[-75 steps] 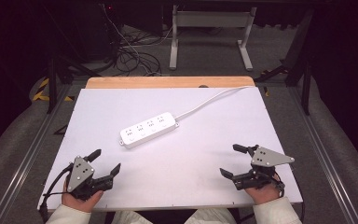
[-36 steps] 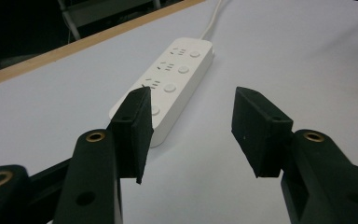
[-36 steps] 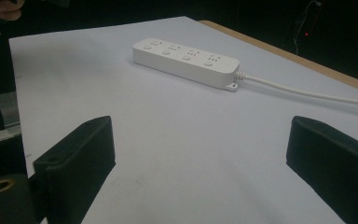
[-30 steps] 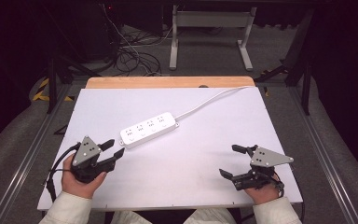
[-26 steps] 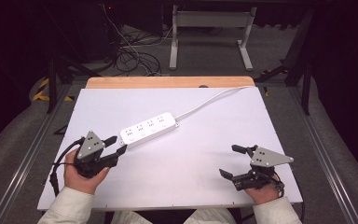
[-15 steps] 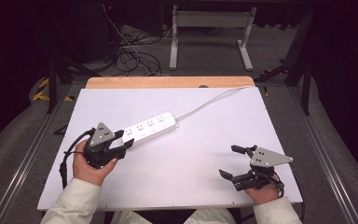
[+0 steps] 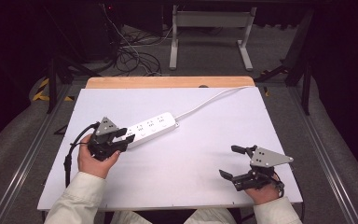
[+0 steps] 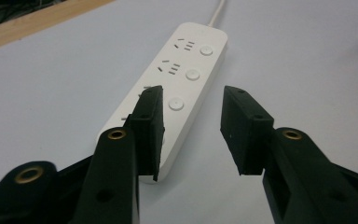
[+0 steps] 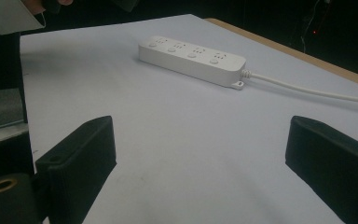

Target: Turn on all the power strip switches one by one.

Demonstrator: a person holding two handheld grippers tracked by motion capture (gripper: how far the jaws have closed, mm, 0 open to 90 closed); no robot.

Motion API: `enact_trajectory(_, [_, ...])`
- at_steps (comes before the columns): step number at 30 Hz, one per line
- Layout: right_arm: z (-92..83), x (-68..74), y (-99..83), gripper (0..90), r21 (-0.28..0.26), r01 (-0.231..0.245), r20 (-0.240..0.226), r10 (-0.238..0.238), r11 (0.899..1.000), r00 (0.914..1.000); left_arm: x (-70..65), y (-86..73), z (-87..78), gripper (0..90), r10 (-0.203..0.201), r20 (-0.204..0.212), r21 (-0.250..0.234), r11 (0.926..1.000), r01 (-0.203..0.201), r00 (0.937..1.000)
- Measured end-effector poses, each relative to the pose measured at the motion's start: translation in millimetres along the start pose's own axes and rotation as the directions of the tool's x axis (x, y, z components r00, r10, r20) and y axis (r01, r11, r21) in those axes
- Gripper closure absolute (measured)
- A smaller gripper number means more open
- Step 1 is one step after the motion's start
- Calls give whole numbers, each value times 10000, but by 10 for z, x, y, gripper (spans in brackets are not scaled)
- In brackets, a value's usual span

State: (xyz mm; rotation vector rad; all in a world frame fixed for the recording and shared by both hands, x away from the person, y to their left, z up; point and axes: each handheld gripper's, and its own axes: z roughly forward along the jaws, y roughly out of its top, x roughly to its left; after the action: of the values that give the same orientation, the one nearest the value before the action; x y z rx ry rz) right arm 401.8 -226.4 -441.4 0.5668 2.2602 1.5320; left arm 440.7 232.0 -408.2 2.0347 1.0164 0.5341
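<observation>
White power strip [image 7: 150, 128] lies flat on the white table [image 7: 205, 149], left of centre, set diagonally; four socket groups, each with a round button, run along its top, seen in the left gripper view [image 8: 177, 88]. Its white cord [image 7: 212, 99] leaves the far end and runs toward the table's back right edge, near the wooden strip [image 7: 168, 82]. Left gripper [image 7: 123, 138] is at the strip's near end, jaws partly apart and just been closing. In the left gripper view [image 8: 191, 135] one pad overlaps the strip's near end and the other stands off to its side over bare table; pads not pressing on the strip, contact can't be told. Left hand [image 7: 93, 156] grips the gripper body from below, sleeve coming in from the bottom edge, gripper pointing up and right along the strip, black cable [image 7: 72, 149] looping off to the left. Right gripper [image 7: 233, 161] sits well apart from the strip near the front right of the table, jaws wide, nothing between them; right gripper view [image 9: 200, 158] shows bare table between the pads and the strip [image 9: 191, 53] farther off. Right hand [image 7: 263, 189] low at the table's front edge, gripper pointing left.
</observation>
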Motion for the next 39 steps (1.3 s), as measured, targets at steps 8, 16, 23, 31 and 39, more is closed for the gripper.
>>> enact_trajectory(8, [-5, 6, 2, 105, -38, 40, -45, -40, 10000, 10000, 54, 0, 93, 811, -267, -69, 302, 9992, 269, 9996])
enact_trajectory(16, [-8, 5, 2, 106, -56, 49, -71, -49, 10000, 10000, 121, 7, 197, 897, -424, -225, 383, 9983, 433, 9988])
enact_trajectory(23, [-7, 6, 2, 106, -57, 61, -103, -62, 10000, 9999, 169, -6, 330, 898, -807, -357, 701, 9941, 830, 9961])
enact_trajectory(31, [-3, 2, 0, 105, -31, 58, -153, -58, 10000, 9999, 210, -18, 499, 899, -1264, -340, 1174, 9846, 1295, 9914])
enact_trajectory(39, [6, -7, -8, 105, 28, 38, -232, -37, 10000, 9997, 253, -45, 589, 899, -1150, -591, 1780, 9762, 1238, 9916])
